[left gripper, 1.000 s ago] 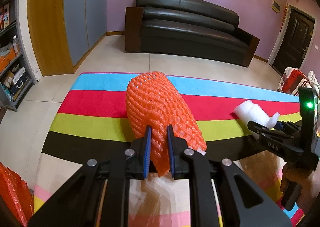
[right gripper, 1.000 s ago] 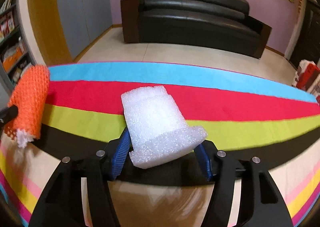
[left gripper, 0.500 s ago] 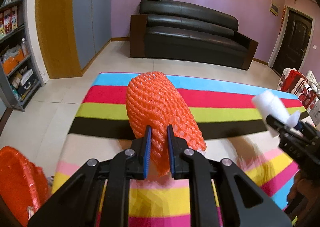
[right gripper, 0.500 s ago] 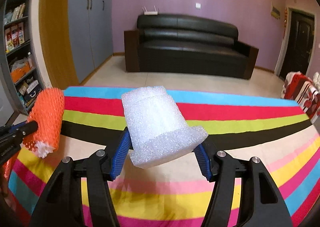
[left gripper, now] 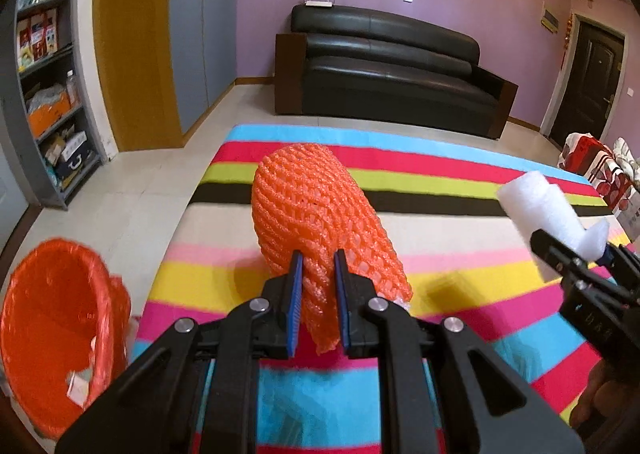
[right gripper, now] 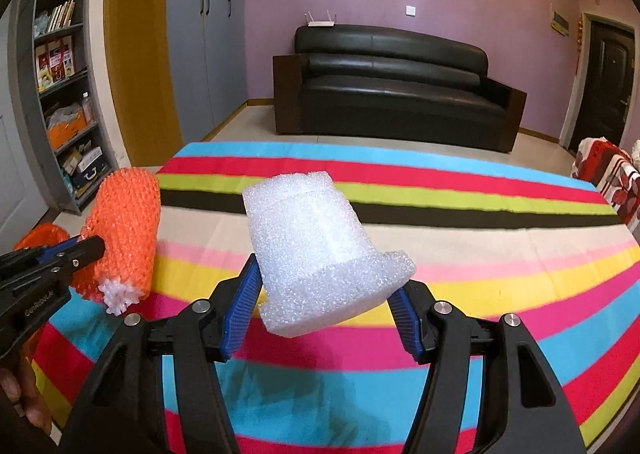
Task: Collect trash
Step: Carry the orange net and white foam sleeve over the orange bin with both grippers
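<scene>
My left gripper is shut on an orange foam net sleeve, pinching its lower end and holding it above the striped cloth. From the right wrist view the same orange sleeve hangs at the left, a white fringe at its lower end. My right gripper is shut on a white foam piece with a wider flange at its base, held in the air. In the left wrist view the white foam shows at the right. An orange-lined bin stands on the floor at the lower left.
A table under a striped cloth fills the foreground. Behind it stands a black sofa. Grey shelves with boxes line the left wall. A dark door is at the far right, and a red patterned fabric lies nearby.
Both grippers have pulled back toward the near side of the table, each keeping its load. The orange-lined bin has come more fully into the left wrist view.
</scene>
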Available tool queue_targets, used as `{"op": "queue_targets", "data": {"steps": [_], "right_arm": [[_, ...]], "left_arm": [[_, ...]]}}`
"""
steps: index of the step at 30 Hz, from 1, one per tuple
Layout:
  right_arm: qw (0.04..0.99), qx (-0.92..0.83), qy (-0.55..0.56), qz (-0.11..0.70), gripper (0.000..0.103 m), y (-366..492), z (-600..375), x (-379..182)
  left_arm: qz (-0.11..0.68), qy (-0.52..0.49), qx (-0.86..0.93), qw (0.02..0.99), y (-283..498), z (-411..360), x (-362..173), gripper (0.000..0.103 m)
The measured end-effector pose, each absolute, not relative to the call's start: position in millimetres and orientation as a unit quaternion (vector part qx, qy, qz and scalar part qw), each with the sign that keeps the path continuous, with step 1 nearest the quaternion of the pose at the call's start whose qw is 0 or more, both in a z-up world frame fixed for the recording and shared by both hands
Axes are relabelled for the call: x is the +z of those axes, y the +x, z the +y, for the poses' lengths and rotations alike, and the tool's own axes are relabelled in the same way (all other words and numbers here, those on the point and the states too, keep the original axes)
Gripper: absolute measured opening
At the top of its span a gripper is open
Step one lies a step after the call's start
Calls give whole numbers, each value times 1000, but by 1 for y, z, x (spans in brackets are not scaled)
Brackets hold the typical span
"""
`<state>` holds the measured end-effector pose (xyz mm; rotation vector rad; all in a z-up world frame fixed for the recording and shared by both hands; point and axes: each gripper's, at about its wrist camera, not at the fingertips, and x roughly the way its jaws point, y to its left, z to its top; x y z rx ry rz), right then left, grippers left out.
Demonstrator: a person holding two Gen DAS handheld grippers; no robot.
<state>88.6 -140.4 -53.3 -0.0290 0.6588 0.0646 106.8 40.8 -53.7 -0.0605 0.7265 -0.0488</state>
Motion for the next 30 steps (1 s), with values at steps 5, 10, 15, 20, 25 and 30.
{"op": "queue_targets", "data": {"steps": [5,10,15,20,25,30], "right_arm": [[949,30,-21,313,58,65,-129,-58],[949,21,-11,313,58,52,-126,-59],[949,22,-9,315,58,47,-129,-58],[948,14,-6,316,58,48,-141,-56],[948,8,-4,317,58,48,-148,-57],[949,8,-5,316,58,45,-149,-56]], "left_arm": [[359,-30,-17,933,79,48,-59,15],[361,-29,-12,932,57,55,-64,15],[360,-20,-16,933,49,55,-62,15],[352,-22,-15,936,52,54,-56,15],[346,-28,-9,938,52,63,-52,15],[345,-32,-7,938,50,66,-52,15]]}}
